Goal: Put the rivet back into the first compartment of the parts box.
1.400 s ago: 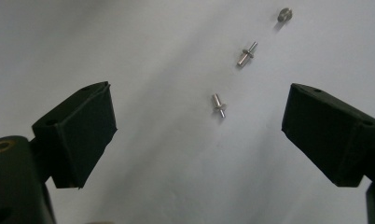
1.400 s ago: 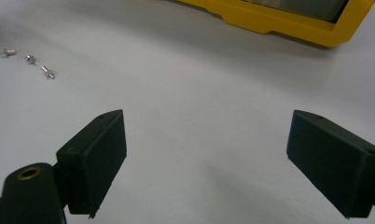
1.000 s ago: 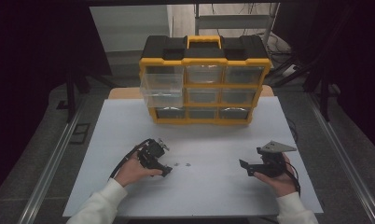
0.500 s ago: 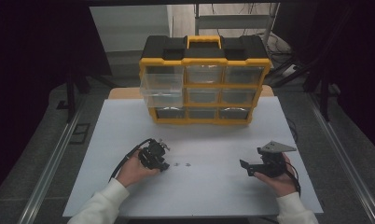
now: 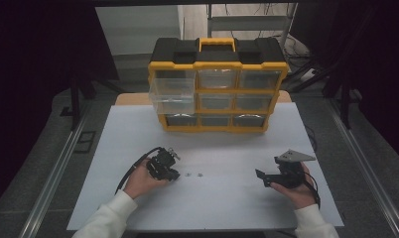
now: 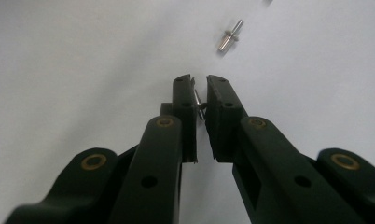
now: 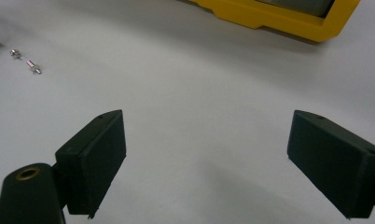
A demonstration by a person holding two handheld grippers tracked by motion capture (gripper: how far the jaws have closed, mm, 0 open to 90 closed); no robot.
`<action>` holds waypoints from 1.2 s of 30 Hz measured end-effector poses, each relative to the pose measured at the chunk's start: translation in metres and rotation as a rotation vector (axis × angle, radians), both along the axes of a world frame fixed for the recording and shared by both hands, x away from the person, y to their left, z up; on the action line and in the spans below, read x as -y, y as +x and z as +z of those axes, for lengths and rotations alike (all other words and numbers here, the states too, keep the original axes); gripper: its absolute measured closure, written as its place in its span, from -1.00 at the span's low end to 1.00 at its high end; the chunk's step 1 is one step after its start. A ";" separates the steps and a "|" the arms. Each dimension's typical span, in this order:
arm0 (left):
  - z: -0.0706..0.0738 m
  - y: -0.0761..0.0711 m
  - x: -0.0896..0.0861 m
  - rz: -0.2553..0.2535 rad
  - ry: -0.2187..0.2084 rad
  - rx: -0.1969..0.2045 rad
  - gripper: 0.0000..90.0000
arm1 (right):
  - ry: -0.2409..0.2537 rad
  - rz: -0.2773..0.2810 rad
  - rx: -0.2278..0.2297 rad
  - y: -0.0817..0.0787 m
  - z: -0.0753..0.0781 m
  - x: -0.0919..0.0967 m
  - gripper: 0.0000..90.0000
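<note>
1. Left gripper (image 5: 173,173), lower left of centre in the high view, held low over the white counter (image 5: 227,198); jaws just been closing, now clenched on a small metal pin (image 6: 198,103); in the left gripper view (image 6: 199,100), pin seen in the narrow slot between the two black jaws, standing steeply, pressed against the left-hand pad.
2. Second pin (image 6: 230,36), silver with a collar round its shaft, lying loose on the counter in the upper middle of the left gripper view, well clear of the jaw tips; tilted toward the upper right of that frame.
3. In the high view, two tiny pins on the counter just right of the left gripper: nearer one (image 5: 187,174), farther one (image 5: 199,174); too small there to tell their detail.
4. Right gripper (image 5: 261,177), lower right in the high view, held in a hand resting on the counter; jaws released, standing wide apart with bare counter between them in the right gripper view (image 7: 206,158); grasping nothing.
5. In the right gripper view, two small pins (image 7: 34,66) lying near each other at the upper left edge, far from the jaws.
6. Yellow and black organiser box (image 5: 218,84) standing upright at the upper middle of the high view, on the far part of the counter; upper left clear drawer (image 5: 172,94) pulled out toward the viewer; yellow base of the box across the top right of the right gripper view (image 7: 288,21).
</note>
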State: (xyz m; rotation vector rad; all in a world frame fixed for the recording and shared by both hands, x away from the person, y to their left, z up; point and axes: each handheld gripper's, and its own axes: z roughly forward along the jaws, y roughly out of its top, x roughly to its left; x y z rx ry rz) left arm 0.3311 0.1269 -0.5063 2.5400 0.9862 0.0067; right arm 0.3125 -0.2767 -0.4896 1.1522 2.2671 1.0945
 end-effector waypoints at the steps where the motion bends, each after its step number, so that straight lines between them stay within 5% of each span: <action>1: 0.002 0.000 -0.002 0.000 -0.014 -0.002 0.85 | 0.002 -0.002 0.000 0.000 0.000 0.000 -0.74; 16: 0.062 -0.008 -0.041 0.036 -0.168 0.065 0.86 | -0.004 -0.009 -0.001 0.000 -0.001 0.000 -0.74; 36: 0.121 -0.009 -0.081 0.091 -0.212 0.154 0.86 | 0.003 -0.008 0.009 0.000 0.000 0.000 -0.74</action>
